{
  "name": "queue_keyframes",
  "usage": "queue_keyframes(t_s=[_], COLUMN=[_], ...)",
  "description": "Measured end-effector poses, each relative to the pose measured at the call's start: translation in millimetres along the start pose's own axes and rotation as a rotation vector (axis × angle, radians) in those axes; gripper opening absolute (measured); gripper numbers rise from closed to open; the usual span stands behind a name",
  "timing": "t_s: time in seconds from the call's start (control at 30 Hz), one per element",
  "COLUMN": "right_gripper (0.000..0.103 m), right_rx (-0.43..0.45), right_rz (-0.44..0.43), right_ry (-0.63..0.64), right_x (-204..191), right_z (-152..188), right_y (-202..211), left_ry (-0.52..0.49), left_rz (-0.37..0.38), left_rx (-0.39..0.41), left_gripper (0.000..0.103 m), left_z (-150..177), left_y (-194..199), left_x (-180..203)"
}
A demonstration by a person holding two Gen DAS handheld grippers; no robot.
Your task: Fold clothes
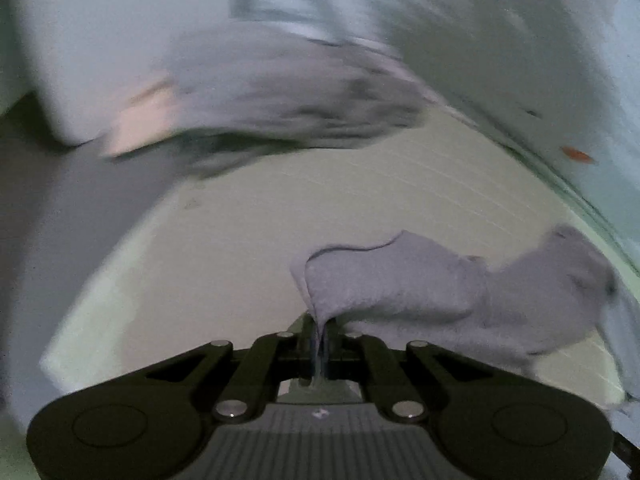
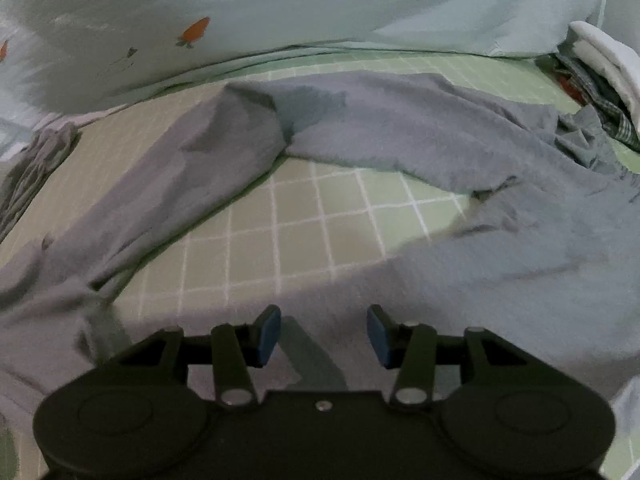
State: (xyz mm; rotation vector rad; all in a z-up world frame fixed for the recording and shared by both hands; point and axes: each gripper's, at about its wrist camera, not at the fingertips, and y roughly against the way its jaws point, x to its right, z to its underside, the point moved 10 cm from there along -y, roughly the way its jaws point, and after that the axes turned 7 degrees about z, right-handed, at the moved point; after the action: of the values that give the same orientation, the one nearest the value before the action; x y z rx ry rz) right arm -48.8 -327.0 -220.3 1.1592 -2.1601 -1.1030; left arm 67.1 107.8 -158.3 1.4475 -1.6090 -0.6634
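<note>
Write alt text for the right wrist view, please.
The open right gripper hovers over a grey garment spread on a green checked sheet; nothing sits between its fingers. A carrot-print quilt lies behind.

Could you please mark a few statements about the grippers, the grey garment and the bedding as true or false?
1. The left gripper is shut on an edge of the grey garment. True.
2. The right gripper is clamped on the garment. False: its jaws stand apart with nothing pinched between them.
3. The checked sheet under the garment is red. False: it is green with white lines.
4. The pale bedding behind carries a carrot print. True.
</note>
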Motion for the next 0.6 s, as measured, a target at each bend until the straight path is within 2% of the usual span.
queue_keyframes(t_s=[0.07, 0.17, 0.23, 0.3, 0.33, 0.37, 0.5, 0.6], right_gripper=[0.050, 0.051, 0.054, 0.063, 0.067, 0.068, 0.074, 0.075], right_rx=[-0.008, -0.033, -0.046, -0.048, -0.053, -0.054, -0.062, -0.092], right_rz=[0.003, 0.001, 0.006, 0.015, 0.018, 0.016, 0.019, 0.028], right_ry=[0.017, 0.051, 0.079, 0.114, 0.129, 0.134, 0.139, 0.132], right_x=[-5, -15, -22, -28, -30, -32, -31, -27], right_z=[9, 24, 33, 38, 41, 42, 47, 58], right_y=[4, 4, 5, 8, 9, 11, 18, 19], left_ry=[0.025, 0.065, 0.099, 0.137, 0.141, 0.145, 0.131, 0.106], left_rz=[-0.060, -0.127, -0.144, -0.145, -0.150, -0.156, -0.128, -0.108], left_rx=[0.007, -0.029, -0.064, -0.096, -0.091, -0.086, -0.057, -0.057], left_gripper=[0.004, 0.004, 0.005, 0.013, 0.013, 0.016, 0.045, 0.047], left_z=[10, 32, 45, 57, 60, 63, 59, 54], left_y=[9, 12, 11, 6, 8, 9, 6, -1], left_x=[-32, -71, -89, -100, -104, -108, -104, -96])
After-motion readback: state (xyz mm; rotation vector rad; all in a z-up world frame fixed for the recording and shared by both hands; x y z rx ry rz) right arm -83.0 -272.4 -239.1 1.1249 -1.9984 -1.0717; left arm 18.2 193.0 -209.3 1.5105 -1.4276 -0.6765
